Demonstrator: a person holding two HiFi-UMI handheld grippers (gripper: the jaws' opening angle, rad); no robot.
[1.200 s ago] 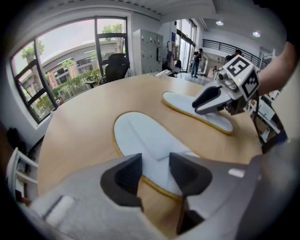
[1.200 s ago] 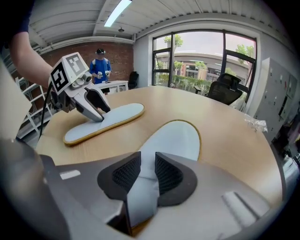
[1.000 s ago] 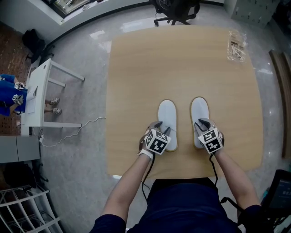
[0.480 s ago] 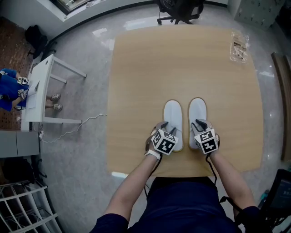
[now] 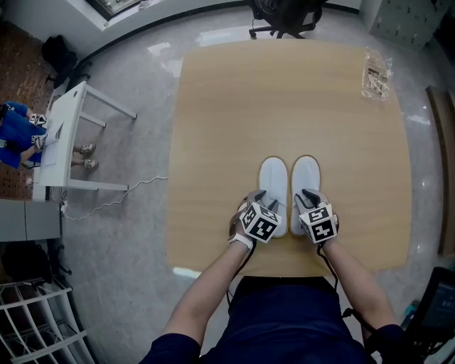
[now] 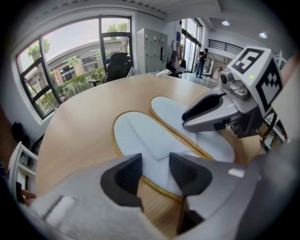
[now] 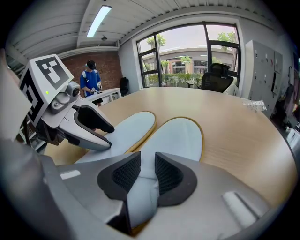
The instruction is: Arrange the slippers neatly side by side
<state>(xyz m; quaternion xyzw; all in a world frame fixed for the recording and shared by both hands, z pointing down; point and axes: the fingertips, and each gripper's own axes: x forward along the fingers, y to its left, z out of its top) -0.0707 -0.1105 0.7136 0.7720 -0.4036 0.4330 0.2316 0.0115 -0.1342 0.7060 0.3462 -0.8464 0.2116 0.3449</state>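
Two white slippers with tan rims lie side by side, touching, toes away from me, near the front of the wooden table [image 5: 213, 106]. My left gripper [image 5: 261, 201] stands open over the heel of the left slipper [image 5: 274, 179]. In the left gripper view [image 6: 157, 176] the slipper's [image 6: 140, 136] rim and bare table show between the spread pads. My right gripper [image 5: 311, 198] is shut on the heel of the right slipper [image 5: 306, 175]. White fabric [image 7: 178, 136] is pinched between its pads [image 7: 147, 173]. Each gripper also sees the other gripper [image 6: 187, 119] [image 7: 110, 136] and the other slipper [image 6: 173, 110] [image 7: 133, 124].
A clear plastic bag [image 5: 375, 71] lies at the table's far right corner. A black office chair [image 5: 284, 14] stands beyond the far edge. On the floor to the left stand a white side table [image 5: 64, 135], a person in blue [image 5: 14, 135] and a loose cable [image 5: 121, 199].
The left slipper has slid right and the right slipper left, each with its gripper. The gap between the slippers has closed and they now touch.
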